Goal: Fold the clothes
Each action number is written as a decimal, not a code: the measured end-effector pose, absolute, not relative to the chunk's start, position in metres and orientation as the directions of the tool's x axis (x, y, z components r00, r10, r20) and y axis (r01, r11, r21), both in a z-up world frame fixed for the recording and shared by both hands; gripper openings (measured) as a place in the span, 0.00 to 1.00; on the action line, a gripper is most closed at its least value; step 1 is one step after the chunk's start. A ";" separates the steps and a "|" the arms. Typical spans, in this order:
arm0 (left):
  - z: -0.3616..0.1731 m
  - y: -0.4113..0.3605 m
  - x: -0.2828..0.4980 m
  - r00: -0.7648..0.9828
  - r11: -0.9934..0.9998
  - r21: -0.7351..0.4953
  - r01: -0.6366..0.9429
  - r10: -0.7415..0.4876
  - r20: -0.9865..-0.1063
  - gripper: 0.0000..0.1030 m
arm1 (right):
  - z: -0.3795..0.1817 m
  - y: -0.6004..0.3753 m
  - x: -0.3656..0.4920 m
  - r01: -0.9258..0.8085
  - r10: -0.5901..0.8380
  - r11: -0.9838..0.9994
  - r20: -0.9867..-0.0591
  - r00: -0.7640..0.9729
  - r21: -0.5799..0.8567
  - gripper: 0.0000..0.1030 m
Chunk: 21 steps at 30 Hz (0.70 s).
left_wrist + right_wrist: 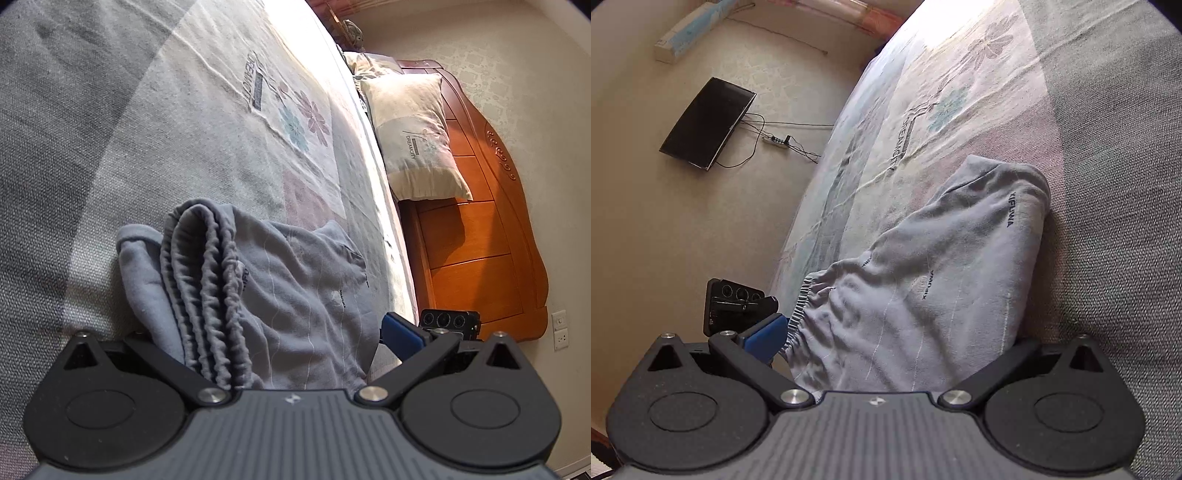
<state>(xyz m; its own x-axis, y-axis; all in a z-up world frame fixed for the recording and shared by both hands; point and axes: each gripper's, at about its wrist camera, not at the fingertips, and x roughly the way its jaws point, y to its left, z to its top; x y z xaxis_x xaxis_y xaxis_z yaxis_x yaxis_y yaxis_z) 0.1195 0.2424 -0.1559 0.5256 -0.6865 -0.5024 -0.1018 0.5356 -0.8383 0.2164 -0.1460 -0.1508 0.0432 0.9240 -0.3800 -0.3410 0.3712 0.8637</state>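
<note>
A soft grey cotton garment with an elastic gathered waistband [258,288] lies bunched on the patterned bedspread [207,110]. It looks light, limp and unslippery; grip the waistband. The left gripper [280,343] and right gripper [897,347] both gape wide, straddling 1 heap.

Bright sun lands on the far part of the bed [229,92] and glares white. Near parts sit in soft shadow. Edges bend round and go dark.
</note>
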 end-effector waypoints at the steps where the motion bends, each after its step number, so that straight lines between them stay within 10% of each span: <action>1: -0.155 0.242 0.119 0.524 0.532 -0.840 -0.110 -0.687 -0.503 0.99 | -0.151 -0.147 0.216 -0.335 0.926 0.367 -0.375 0.042 0.868 1.00; 14: -0.146 0.234 0.122 0.532 0.494 -0.863 -0.107 -0.705 -0.469 0.99 | -0.142 -0.153 0.214 -0.269 0.975 0.209 -0.221 -0.013 0.940 1.00; 21: -0.159 0.234 0.123 0.534 0.484 -0.860 -0.163 -0.690 -0.489 0.99 | -0.154 -0.147 0.215 -0.288 0.944 0.307 -0.328 -0.029 0.907 1.00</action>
<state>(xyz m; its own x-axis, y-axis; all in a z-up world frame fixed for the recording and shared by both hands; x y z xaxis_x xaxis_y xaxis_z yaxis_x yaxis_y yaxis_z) 0.1234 0.2344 -0.1593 0.5343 -0.6896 -0.4889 -0.1626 0.4838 -0.8600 0.2147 -0.1475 -0.1537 -0.0295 0.9441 -0.3283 -0.2877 0.3065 0.9074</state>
